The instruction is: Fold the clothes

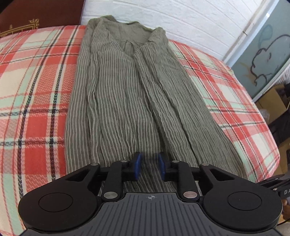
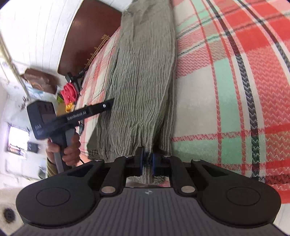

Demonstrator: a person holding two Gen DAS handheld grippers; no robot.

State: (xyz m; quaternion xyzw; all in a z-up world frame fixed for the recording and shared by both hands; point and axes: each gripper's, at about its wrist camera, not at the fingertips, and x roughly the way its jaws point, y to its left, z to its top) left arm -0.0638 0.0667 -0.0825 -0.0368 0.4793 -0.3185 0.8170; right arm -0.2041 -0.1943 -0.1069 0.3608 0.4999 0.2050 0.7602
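Note:
A green shirt with thin white stripes (image 1: 126, 94) lies lengthwise on a plaid bed cover (image 1: 36, 87), collar at the far end, sides folded in. My left gripper (image 1: 150, 166) is open, its blue pads apart just over the shirt's near hem. In the right wrist view the shirt (image 2: 143, 76) hangs in a narrow band. My right gripper (image 2: 147, 161) is shut on the shirt's hem corner, cloth bunched between the blue pads. The left gripper (image 2: 72, 116) and the hand holding it show at the left of that view.
A dark brown headboard (image 1: 36, 12) and a white wall (image 1: 181, 16) lie behind the bed. A painted panel (image 1: 262, 59) and cardboard boxes (image 1: 271, 101) stand at the right bed edge. Red and yellow cloth (image 2: 68, 94) lies beside the bed.

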